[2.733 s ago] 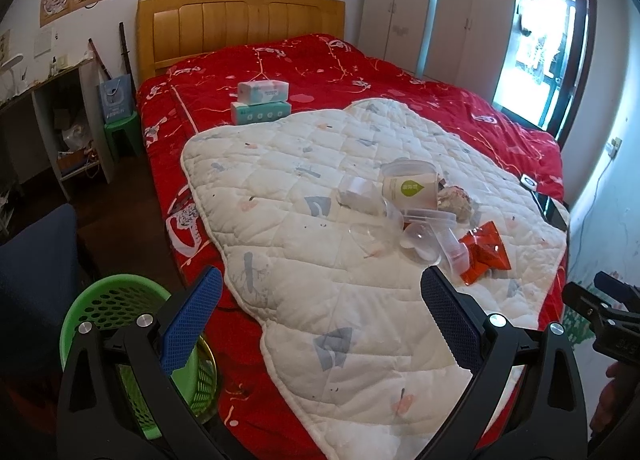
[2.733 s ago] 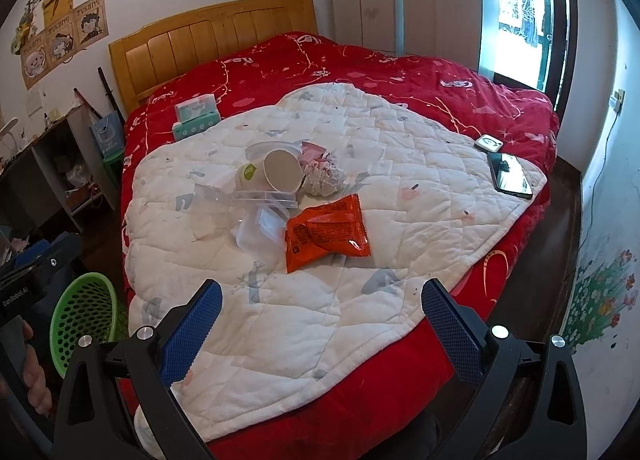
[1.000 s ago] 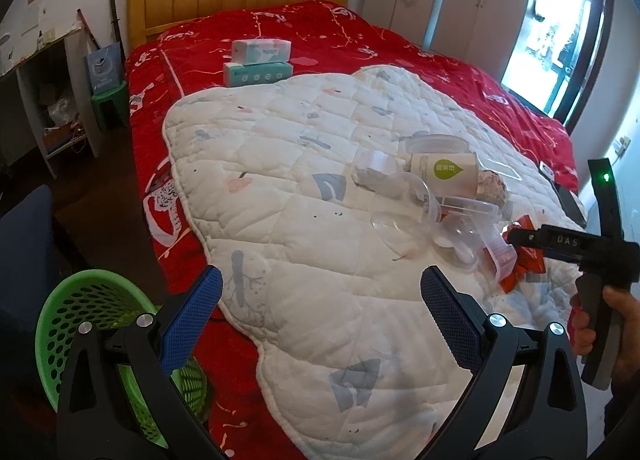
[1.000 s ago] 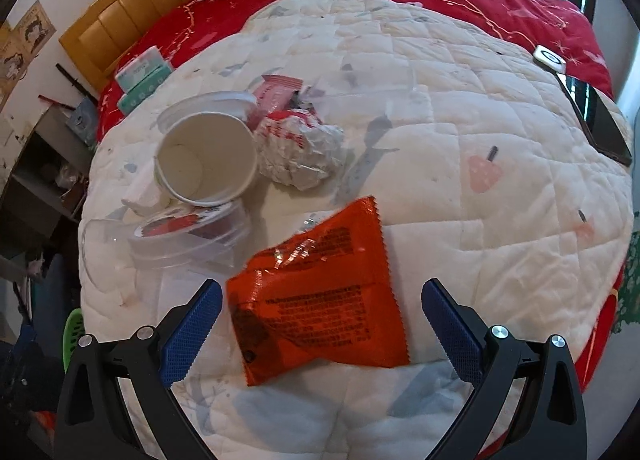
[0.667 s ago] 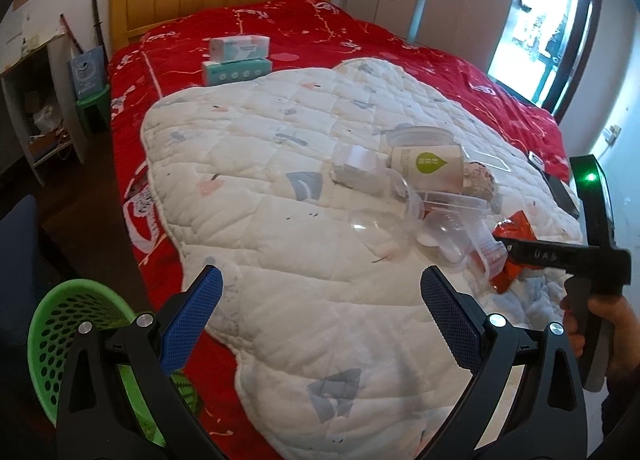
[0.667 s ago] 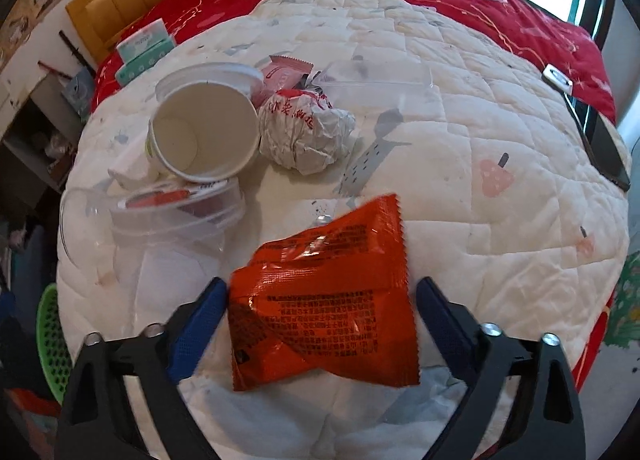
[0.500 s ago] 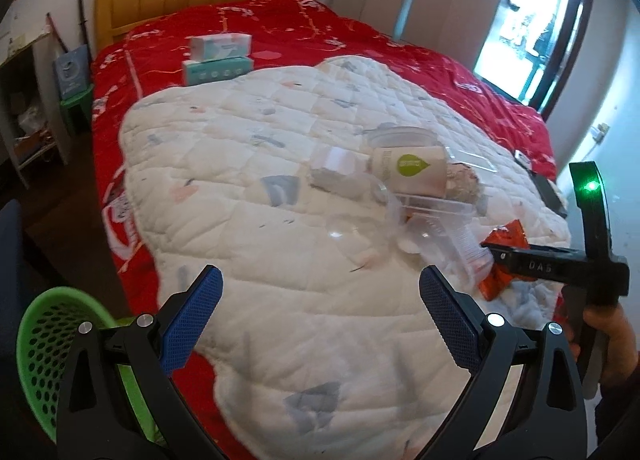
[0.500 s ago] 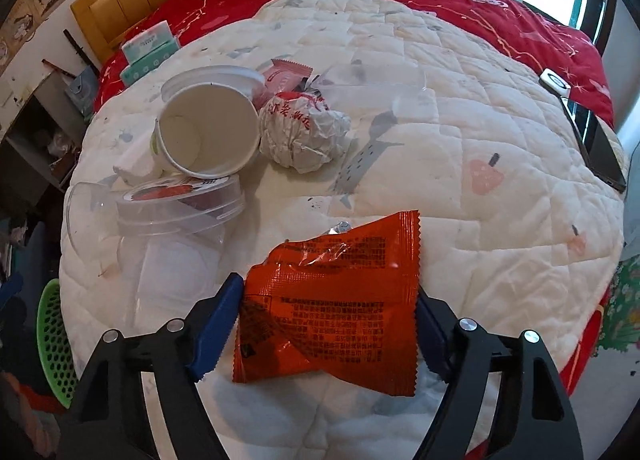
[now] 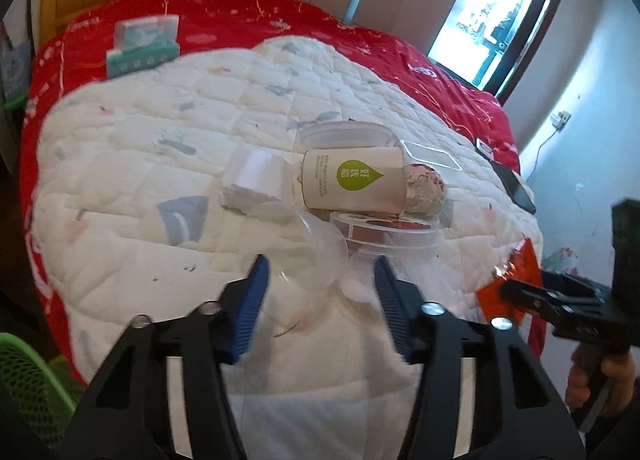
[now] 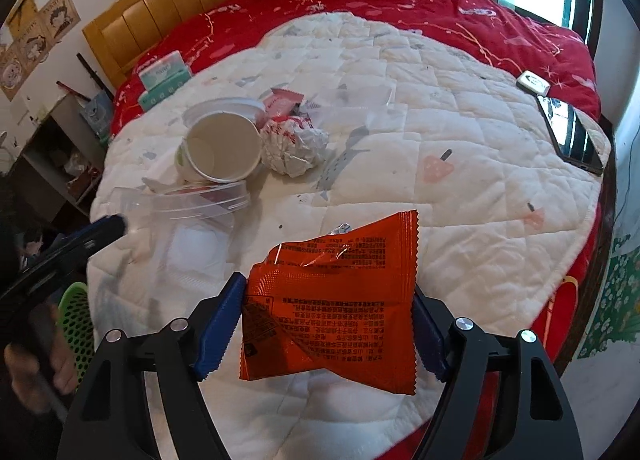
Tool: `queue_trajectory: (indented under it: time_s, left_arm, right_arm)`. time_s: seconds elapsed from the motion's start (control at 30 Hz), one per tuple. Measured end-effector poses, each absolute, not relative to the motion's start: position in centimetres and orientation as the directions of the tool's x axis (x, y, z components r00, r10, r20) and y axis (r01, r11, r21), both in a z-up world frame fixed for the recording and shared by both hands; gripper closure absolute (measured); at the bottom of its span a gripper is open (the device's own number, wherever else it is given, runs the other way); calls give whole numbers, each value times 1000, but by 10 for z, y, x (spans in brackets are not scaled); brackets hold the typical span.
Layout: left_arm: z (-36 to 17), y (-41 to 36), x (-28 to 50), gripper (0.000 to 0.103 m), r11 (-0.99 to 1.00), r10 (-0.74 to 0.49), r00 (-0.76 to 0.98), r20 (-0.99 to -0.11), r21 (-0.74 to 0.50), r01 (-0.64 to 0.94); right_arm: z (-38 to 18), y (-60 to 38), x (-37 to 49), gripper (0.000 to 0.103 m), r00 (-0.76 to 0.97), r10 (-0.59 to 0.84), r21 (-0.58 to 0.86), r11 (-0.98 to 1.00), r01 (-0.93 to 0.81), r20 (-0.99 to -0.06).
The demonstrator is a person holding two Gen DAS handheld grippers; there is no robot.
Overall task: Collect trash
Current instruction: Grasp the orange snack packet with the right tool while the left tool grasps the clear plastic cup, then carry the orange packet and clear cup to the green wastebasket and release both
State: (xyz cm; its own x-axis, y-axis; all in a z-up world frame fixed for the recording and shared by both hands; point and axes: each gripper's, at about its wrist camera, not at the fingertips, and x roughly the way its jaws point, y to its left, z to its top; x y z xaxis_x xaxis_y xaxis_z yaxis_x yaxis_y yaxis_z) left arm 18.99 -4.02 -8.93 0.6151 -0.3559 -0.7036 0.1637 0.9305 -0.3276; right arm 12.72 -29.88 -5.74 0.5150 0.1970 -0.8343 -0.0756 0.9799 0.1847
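Note:
My right gripper (image 10: pixel 328 320) is closing its jaws on an orange snack packet (image 10: pixel 332 300), pinched by both blue pads and lifted clear of the white quilt (image 10: pixel 460 188). My left gripper (image 9: pixel 320 300) is also closing, with a clear plastic dome lid (image 9: pixel 312 260) between its blurred pads; I see no firm press on it. Just beyond lie a clear round tub (image 9: pixel 384 228), a tipped paper cup (image 9: pixel 352 184), a crumpled paper ball (image 9: pixel 426 190) and a white folded paper (image 9: pixel 252 176).
A green mesh basket (image 9: pixel 24 372) stands on the floor at the bed's near left corner. Tissue packs (image 9: pixel 144 44) sit near the wooden headboard. A phone (image 10: pixel 572 136) and a small white device (image 10: pixel 532 82) lie at the quilt's right edge.
Both grippers went from wide open to half closed. The right took hold of the orange packet and raised it. The left moved forward and down over the clear plastic pile.

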Motion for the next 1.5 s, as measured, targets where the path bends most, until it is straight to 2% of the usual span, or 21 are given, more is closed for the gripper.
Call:
queue_trajectory:
  time_s: [0.07,0.1,0.17,0.27,0.33,0.6,0.97,1.23,1.5]
  left_arm:
    - [-92,-39,192,70,918,-383,608,-695,-359,168]
    - [-94,-39,193,73,914,-393,604,-694,-368,172]
    - [-97,-40,193,89,909,-405,604,-686,-374,185]
    - [-95,-42,189,98,911,-402,614,-679,-366,191]
    - [-92,-40,185,101,913,-394,623,-676,-366,181]
    - [-70,-9,149,102,911,-373,668,-643,-390,133]
    - [-44,67,64,102,937,-225,748,-624,-349,-9]
    - [-63,134,11,102,938,-54,729,-682,-285,-197]
    - [-116,186,-10,102,887,-30,622,-782,-307,-344]
  right_arm:
    - [-53,-300,122,29,524,208,196,977,-79,-826]
    - [-51,-300,120,29,527,214,202,976,-81,-823]
    - [-48,-299,115,29,533,222,210,974,-84,-816]
    - [-44,-295,107,29,542,232,216,972,-94,-807]
    - [-41,-290,102,29,544,247,225,968,-108,-802]
    - [-26,-263,82,29,553,301,246,954,-173,-777]
    - [-10,-189,59,29,524,411,261,904,-338,-746]
    - [-4,-128,47,29,476,476,261,854,-450,-739]
    - [-5,-79,38,29,427,510,249,809,-532,-746]
